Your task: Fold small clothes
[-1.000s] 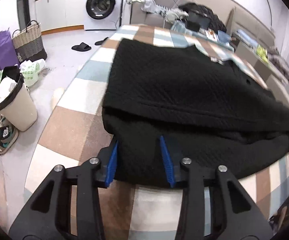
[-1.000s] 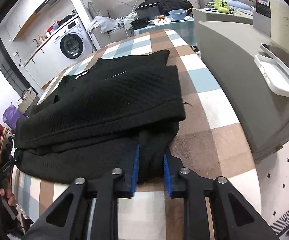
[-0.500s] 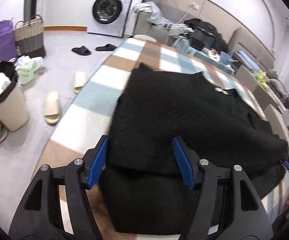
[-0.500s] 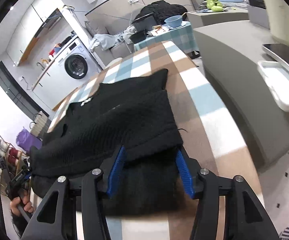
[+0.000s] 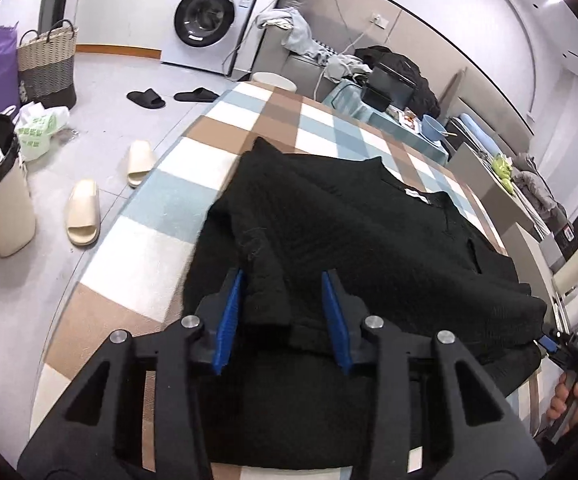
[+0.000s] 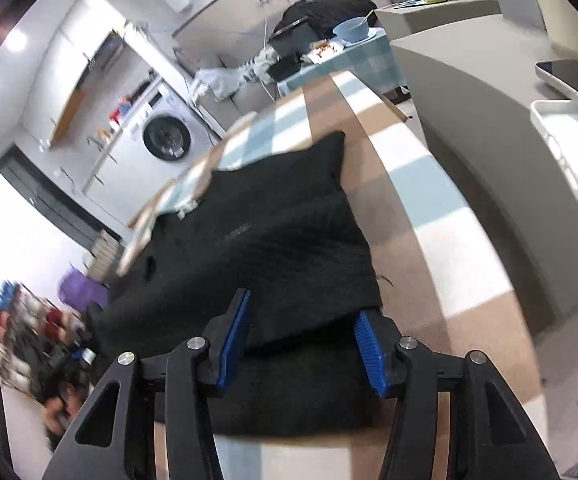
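Though spread across the checked bench (image 5: 225,184), already folded once: black knit garment (image 5: 369,232) lying in 2 layers, upper flap short of the near hem. Left tongs (image 5: 283,316) parted wide, blue pads either side of a raised ridge of fabric, not pinching it. Right tongs (image 6: 301,340) likewise released, straddling the near right corner of the upper layer, nothing gripped.

Judging by the quilted texture and the way the flap holds a soft rounded edge: thick, limp, moderately heavy for its size, no stiffness to speak of. Likely to sag between 2 hold points and drag on the tablecloth rather than slide cleanly. Not fragile, not slippery; ribbed pads should bite well on the knit.

Best taken at the outer corners of whichever edge gets folded next, both layers pinched together so the lower one does not trail. Central grips like the left one's present spot would probably bunch the cloth into a peak. White neck label (image 5: 417,195) marks the collar end, far from both tongs.
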### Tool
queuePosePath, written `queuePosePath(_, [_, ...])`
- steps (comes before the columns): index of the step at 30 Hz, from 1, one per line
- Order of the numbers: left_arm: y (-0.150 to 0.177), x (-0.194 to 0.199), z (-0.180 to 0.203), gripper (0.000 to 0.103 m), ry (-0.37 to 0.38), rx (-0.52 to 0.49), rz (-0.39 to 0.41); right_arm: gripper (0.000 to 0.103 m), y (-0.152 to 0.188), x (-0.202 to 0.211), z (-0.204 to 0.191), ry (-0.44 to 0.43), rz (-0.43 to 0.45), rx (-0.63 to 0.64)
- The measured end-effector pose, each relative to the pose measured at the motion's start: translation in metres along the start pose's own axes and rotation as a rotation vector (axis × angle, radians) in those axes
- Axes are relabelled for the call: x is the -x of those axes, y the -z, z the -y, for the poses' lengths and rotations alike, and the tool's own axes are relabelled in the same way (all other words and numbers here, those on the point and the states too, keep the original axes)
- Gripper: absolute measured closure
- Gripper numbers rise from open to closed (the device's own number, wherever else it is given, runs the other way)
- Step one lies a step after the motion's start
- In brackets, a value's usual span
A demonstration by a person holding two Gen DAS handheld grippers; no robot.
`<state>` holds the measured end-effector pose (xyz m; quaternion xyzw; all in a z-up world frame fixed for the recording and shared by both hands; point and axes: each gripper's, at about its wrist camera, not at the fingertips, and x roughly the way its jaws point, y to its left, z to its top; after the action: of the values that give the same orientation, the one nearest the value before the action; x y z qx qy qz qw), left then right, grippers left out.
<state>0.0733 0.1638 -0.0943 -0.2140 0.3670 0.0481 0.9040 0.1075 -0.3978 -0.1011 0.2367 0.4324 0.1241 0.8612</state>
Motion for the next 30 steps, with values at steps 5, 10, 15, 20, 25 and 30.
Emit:
queuePosePath(5, [0.004, -0.003, -0.009, 0.067, -0.013, 0.009, -0.006, 0.049, 0.000, 0.014, 0.013, 0.061, 0.035, -0.011])
queuePosePath(10, [0.004, -0.004, -0.011, 0.095, -0.006, 0.014, -0.008, 0.050, -0.012, 0.001, 0.025, -0.028, 0.075, -0.065])
queuePosePath(15, [-0.004, 0.010, -0.013, 0.098, 0.030, 0.044, 0.049, 0.097, -0.023, 0.001, 0.006, -0.094, 0.073, 0.002])
queuePosePath(20, [-0.028, 0.023, -0.006, 0.098, 0.063, 0.030, 0.105, 0.097, -0.043, 0.020, -0.015, -0.134, 0.133, 0.011])
queuePosePath(25, [-0.074, 0.011, 0.005, 0.098, 0.075, 0.013, 0.143, 0.098, -0.093, 0.009, -0.028, -0.133, 0.212, -0.073])
queuePosePath(30, [-0.120, -0.023, 0.005, 0.098, 0.081, 0.046, 0.162, 0.098, -0.141, -0.031, -0.024, -0.079, 0.240, -0.177])
